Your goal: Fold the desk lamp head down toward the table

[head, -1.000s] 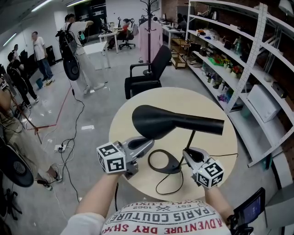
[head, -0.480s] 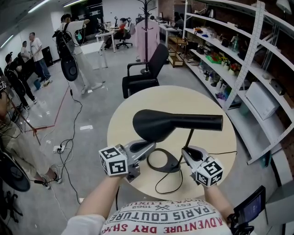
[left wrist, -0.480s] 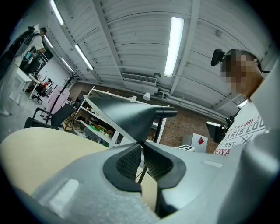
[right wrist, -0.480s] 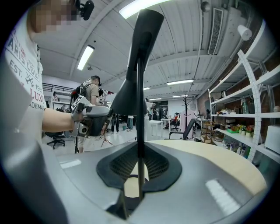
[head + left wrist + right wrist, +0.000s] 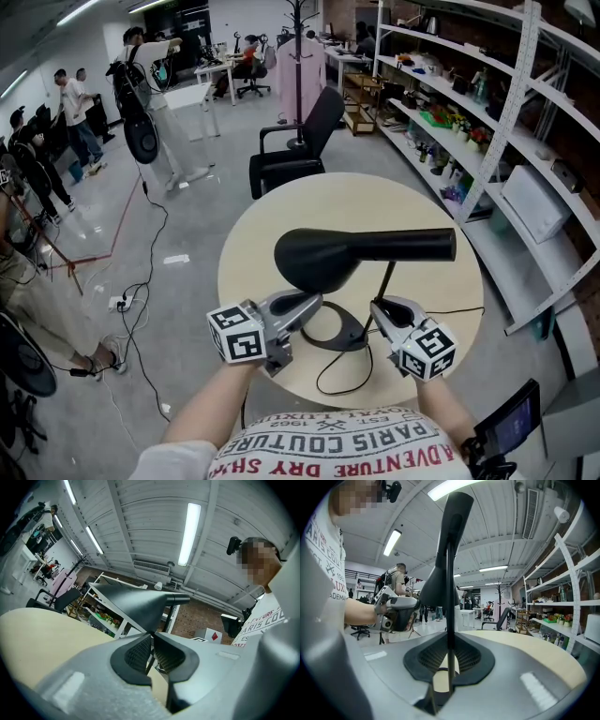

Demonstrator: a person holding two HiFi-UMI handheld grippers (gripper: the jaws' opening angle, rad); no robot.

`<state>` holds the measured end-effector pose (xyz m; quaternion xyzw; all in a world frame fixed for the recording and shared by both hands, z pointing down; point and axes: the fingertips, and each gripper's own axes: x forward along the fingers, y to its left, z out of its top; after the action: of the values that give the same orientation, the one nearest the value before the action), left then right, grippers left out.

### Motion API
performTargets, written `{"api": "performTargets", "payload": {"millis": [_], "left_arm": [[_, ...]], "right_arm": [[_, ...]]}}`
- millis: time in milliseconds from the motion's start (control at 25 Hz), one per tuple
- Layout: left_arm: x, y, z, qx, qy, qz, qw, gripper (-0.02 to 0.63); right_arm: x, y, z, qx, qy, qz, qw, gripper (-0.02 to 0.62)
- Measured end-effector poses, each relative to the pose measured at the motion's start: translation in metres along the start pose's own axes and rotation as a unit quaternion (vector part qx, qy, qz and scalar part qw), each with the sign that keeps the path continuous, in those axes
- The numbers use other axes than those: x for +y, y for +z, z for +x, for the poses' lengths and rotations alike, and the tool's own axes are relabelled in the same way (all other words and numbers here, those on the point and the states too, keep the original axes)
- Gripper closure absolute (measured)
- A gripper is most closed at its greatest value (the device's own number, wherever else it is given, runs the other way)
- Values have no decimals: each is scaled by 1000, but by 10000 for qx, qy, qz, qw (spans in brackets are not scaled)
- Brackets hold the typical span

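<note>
A black desk lamp stands on the round pale table (image 5: pixel 272 216). Its wide head (image 5: pixel 319 255) points left, its thick neck runs right, and a thin stem (image 5: pixel 386 281) goes down to a ring base (image 5: pixel 352 336). My left gripper (image 5: pixel 314 300) sits just under the head's near edge. In the left gripper view its jaws (image 5: pixel 151 637) are pinched on the rim of the head (image 5: pixel 136 604). My right gripper (image 5: pixel 378 309) is shut on the stem low down. In the right gripper view the stem (image 5: pixel 450 620) runs straight up between the pads.
The lamp's cord (image 5: pixel 328 380) loops over the table's near edge. A black office chair (image 5: pixel 300 150) stands beyond the table, long shelves (image 5: pixel 487 122) run along the right, and people (image 5: pixel 37 159) stand at far left. The left gripper (image 5: pixel 396 611) shows in the right gripper view.
The lamp's neck has levelled out, its right end a little higher than before. My left gripper has shifted slightly right with the head. The right gripper has stayed put on the stem.
</note>
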<state>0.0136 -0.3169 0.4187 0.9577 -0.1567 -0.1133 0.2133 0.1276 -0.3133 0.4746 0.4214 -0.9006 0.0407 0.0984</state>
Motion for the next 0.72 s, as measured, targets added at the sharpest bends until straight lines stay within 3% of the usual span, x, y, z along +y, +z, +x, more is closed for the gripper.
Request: {"api": "performTargets", "payload": {"millis": [720], "left_arm": [[-11,-22,16,-119,-76,-441,9989,586]], "right_arm": [[-5,0,-4,-67,68,28,10000,554]]}}
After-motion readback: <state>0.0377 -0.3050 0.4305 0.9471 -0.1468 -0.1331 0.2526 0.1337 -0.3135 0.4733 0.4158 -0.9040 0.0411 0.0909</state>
